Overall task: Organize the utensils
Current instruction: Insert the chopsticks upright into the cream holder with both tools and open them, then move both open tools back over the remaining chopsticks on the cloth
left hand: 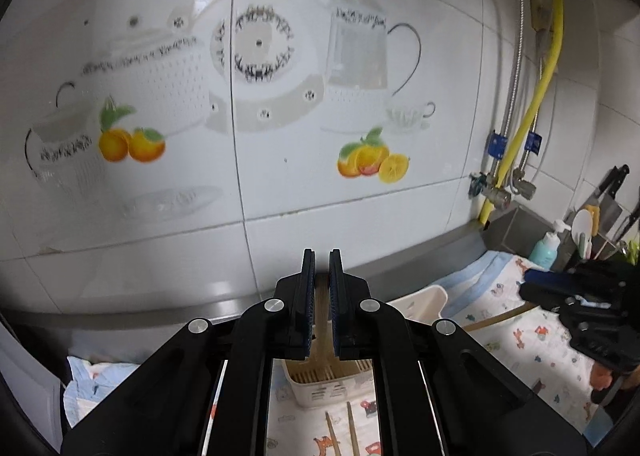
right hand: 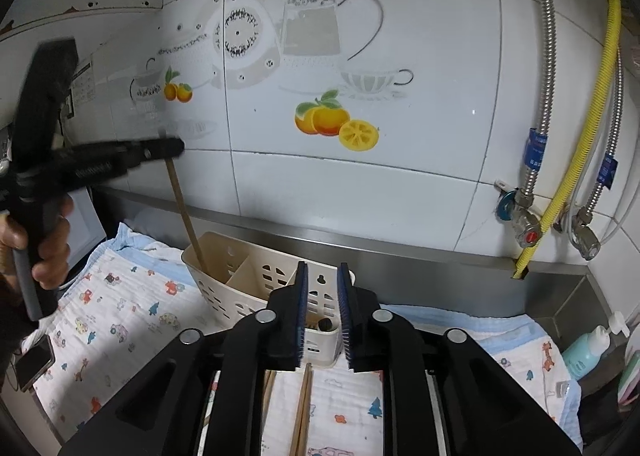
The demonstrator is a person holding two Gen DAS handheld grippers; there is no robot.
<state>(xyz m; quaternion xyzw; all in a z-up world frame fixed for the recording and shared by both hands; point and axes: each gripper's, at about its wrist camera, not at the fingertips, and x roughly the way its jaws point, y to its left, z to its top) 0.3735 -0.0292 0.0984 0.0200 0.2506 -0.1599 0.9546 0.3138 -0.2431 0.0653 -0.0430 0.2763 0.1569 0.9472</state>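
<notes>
1. Wooden chopstick (right hand: 185,211) clamped in our left tongs (left hand: 322,272), tip inside cream holder (right hand: 240,288).
2. Right tongs (right hand: 323,312) gape, unloaded, above loose chopsticks (right hand: 302,412) on worktop cloth (right hand: 120,336).
3. Risk: tilted release may tip the chopstick over the rim.

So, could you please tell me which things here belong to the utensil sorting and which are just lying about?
Part of the job:
- chopstick held by the left gripper
- cream holder
- loose chopsticks on the cloth
- right gripper, open

Lying about:
- soap bottle
- phone
- knife
</notes>
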